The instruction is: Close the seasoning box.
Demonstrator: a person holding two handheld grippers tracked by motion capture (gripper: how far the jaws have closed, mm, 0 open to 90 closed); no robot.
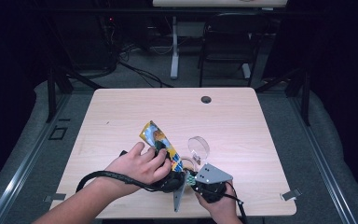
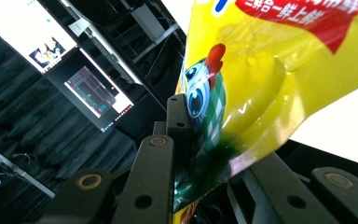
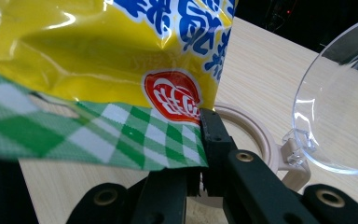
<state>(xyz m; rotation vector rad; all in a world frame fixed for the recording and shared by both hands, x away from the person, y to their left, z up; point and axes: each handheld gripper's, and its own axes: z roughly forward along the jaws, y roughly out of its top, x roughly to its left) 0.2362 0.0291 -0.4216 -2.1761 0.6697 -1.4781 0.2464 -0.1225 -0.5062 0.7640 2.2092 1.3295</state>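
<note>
A yellow snack bag [image 1: 159, 139] with blue print, a cartoon chicken and a green checked band is held above the table between both grippers. My left gripper [image 1: 164, 157] is shut on the bag [image 2: 242, 93], with one black jaw pressed flat against the cartoon face and the other behind the foil. My right gripper [image 1: 193, 180] is shut on the checked edge of the bag [image 3: 121, 135], both jaws tight together. A person's hands wrap each gripper near the table's front edge.
A round beige container base [image 3: 256, 135] with its clear hinged lid [image 1: 199, 145] standing open sits on the wooden table [image 1: 242, 121] just beyond my right gripper. A cable hole [image 1: 206, 99] is near the far edge. Chairs and desks stand behind.
</note>
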